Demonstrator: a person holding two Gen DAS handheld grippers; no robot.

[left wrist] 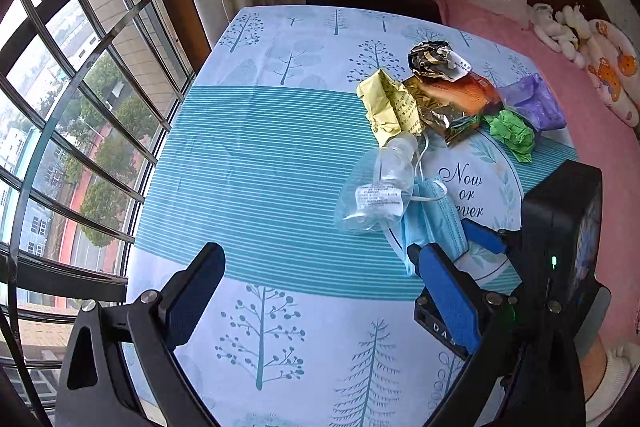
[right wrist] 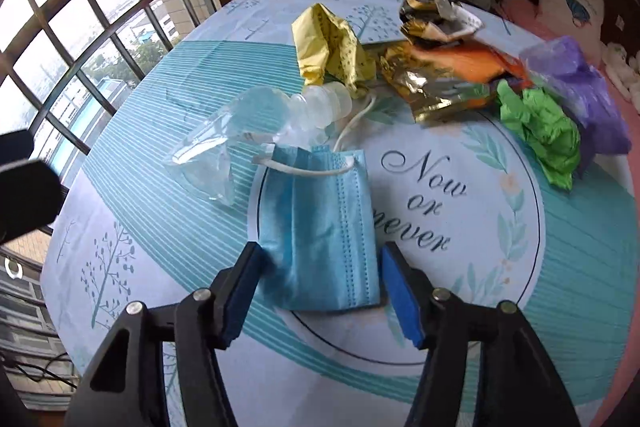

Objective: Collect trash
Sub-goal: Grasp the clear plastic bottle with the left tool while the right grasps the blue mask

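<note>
While the right gripper (right wrist: 320,291) points down at the table (right wrist: 560,327), the blue face mask (right wrist: 328,227) lies flat between its two pads, lower edge about level with the fingertips. Jaws part-way spread; pads sit just beside the mask's left and right edges, no visible pinch on it, so not gripping.

Left gripper (left wrist: 316,291) is wide apart, nothing between its fingers, only bare tablecloth (left wrist: 260,167) under it. Same mask (left wrist: 434,223) sits to the right of it, in front of the right gripper.

Rest of the trash is further back on the table:
- clear plastic bottle (right wrist: 256,143), touching the mask's top edge
- yellow wrapper (right wrist: 332,43)
- gold/orange foil bag (right wrist: 452,79)
- crumpled green paper (right wrist: 540,135)
- purple bag (right wrist: 580,95)

Pink bed (left wrist: 540,75) beyond the table, window (left wrist: 80,87) on the left.
</note>
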